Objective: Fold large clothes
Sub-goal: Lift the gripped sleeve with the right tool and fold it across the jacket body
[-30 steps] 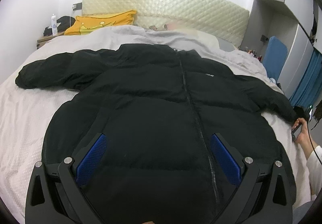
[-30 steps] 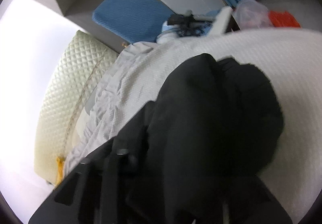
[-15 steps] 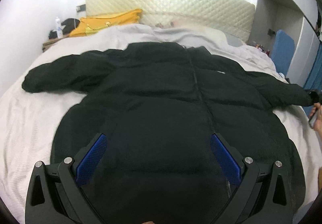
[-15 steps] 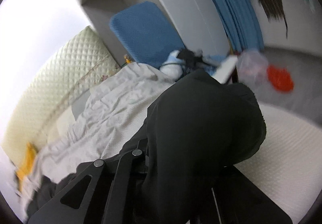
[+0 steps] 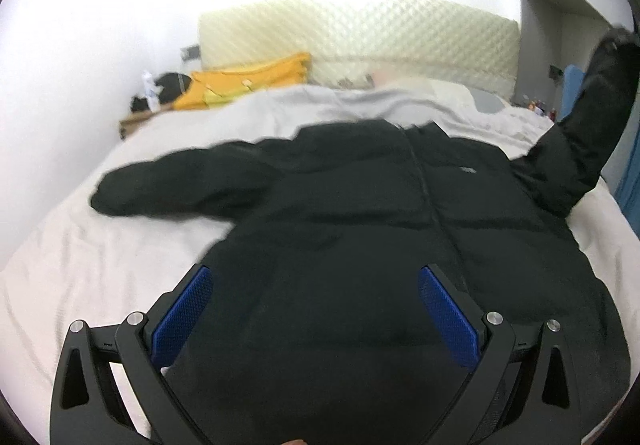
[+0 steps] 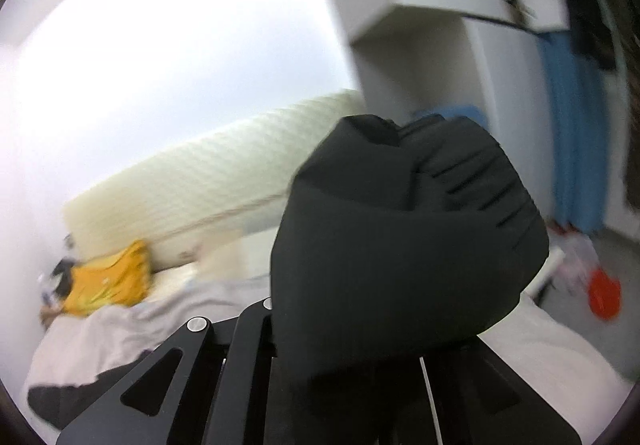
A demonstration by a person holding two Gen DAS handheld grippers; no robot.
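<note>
A black puffer jacket [image 5: 360,229] lies front up on the bed, zipped, with its left sleeve [image 5: 168,185] stretched out flat. My left gripper [image 5: 316,297] is open above the jacket's hem, its blue pads [image 5: 182,315] wide apart and holding nothing. My right gripper [image 6: 360,345] is shut on the cuff of the jacket's right sleeve [image 6: 404,237], which fills that view and hides the fingertips. In the left wrist view that sleeve [image 5: 592,125] stands lifted high above the bed at the right.
The bed [image 5: 80,265] has a pale cover and a quilted cream headboard [image 5: 360,33]. A yellow pillow [image 5: 244,81] lies at the head, left. A blue chair [image 5: 572,89] and blue curtain [image 6: 572,133] stand right of the bed. A bedside shelf [image 5: 136,117] holds small items.
My right gripper has lifted the right sleeve's cuff off the bed and high into the air. The left gripper stayed open over the hem and tilted upward a little.
</note>
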